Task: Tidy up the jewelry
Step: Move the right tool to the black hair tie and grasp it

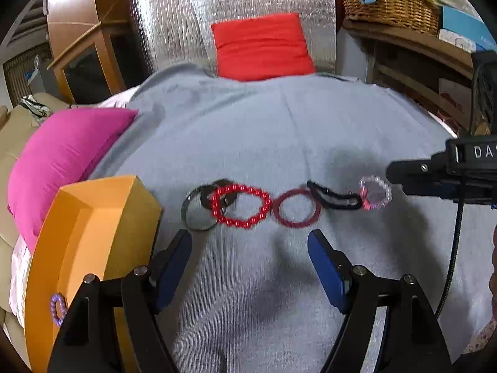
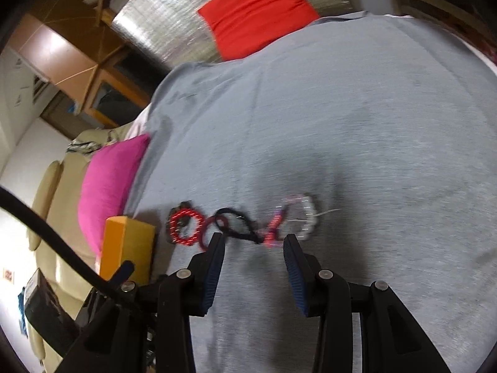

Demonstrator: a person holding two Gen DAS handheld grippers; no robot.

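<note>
Several bracelets lie in a row on a grey blanket (image 1: 279, 130): a dark metal bangle (image 1: 198, 209), a red beaded bracelet (image 1: 240, 206), a dark red bangle (image 1: 296, 208), a black cord bracelet (image 1: 334, 197) and a pink and clear beaded bracelet (image 1: 376, 192). An orange box (image 1: 93, 227) at the left holds a purple beaded bracelet (image 1: 58, 308). My left gripper (image 1: 250, 258) is open and empty, just in front of the row. My right gripper (image 2: 254, 247) is open and empty, close before the pink and clear bracelet (image 2: 298, 217); it also shows at the right edge of the left wrist view (image 1: 441, 171).
A magenta cushion (image 1: 62, 155) lies left of the blanket, behind the orange box (image 2: 127, 245). A red cushion (image 1: 262, 46) leans on a silver foil panel (image 1: 174, 25) at the back. A wicker basket (image 1: 388, 0) sits on a wooden shelf at the right.
</note>
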